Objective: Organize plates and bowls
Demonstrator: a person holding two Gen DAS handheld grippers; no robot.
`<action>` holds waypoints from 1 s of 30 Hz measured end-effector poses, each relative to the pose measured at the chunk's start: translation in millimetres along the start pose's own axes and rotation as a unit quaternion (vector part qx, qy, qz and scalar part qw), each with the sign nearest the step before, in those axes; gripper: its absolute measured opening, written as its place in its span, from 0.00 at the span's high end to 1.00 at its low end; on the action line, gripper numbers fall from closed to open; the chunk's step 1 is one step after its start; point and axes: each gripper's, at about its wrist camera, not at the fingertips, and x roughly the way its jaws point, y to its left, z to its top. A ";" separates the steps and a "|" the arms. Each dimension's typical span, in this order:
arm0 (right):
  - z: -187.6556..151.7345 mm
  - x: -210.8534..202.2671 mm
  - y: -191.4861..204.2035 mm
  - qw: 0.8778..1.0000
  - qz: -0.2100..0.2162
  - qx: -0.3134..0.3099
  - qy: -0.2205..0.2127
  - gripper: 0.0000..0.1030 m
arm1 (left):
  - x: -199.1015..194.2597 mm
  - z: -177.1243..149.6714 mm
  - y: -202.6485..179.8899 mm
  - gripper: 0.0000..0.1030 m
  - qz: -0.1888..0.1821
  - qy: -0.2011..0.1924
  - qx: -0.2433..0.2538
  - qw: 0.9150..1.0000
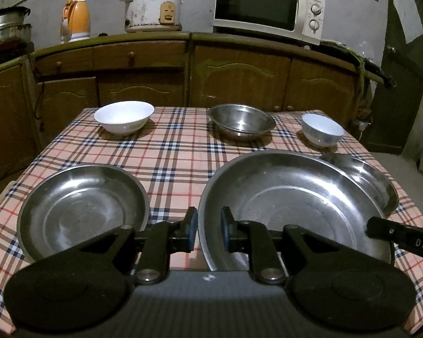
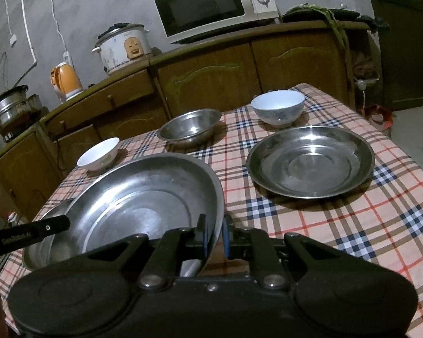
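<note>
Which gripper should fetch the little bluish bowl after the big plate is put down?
Probably the right gripper: the bluish bowl sits at the table's far right corner, on its side. Right now it and the left gripper both clamp the big steel plate's rim.

What my two cameras can't show

My own black gripper body (image 1: 208,295) covers the near rim of the large round steel plate (image 1: 296,197); the second steel dish (image 2: 46,246) beneath it shows only slivers; the grey steamer pot (image 1: 5,25) is cut off far left.
</note>
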 end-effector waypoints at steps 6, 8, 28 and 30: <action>-1.1 5.9 -0.1 1.000 0.000 -0.003 0.006 0.86 | 3.2 -2.7 0.5 0.82 0.004 0.005 0.000 1.000; -2.1 8.6 -0.4 1.000 -0.001 -0.004 0.009 0.86 | 5.2 -3.6 0.9 0.82 0.005 0.007 0.000 1.000; -11.4 30.6 -6.3 0.999 -0.009 -0.009 0.031 0.85 | 22.6 -12.6 2.5 0.82 0.012 0.026 0.004 1.000; -12.0 31.9 -5.9 0.999 -0.010 -0.010 0.033 0.85 | 24.7 -12.8 2.3 0.82 0.012 0.028 0.006 1.000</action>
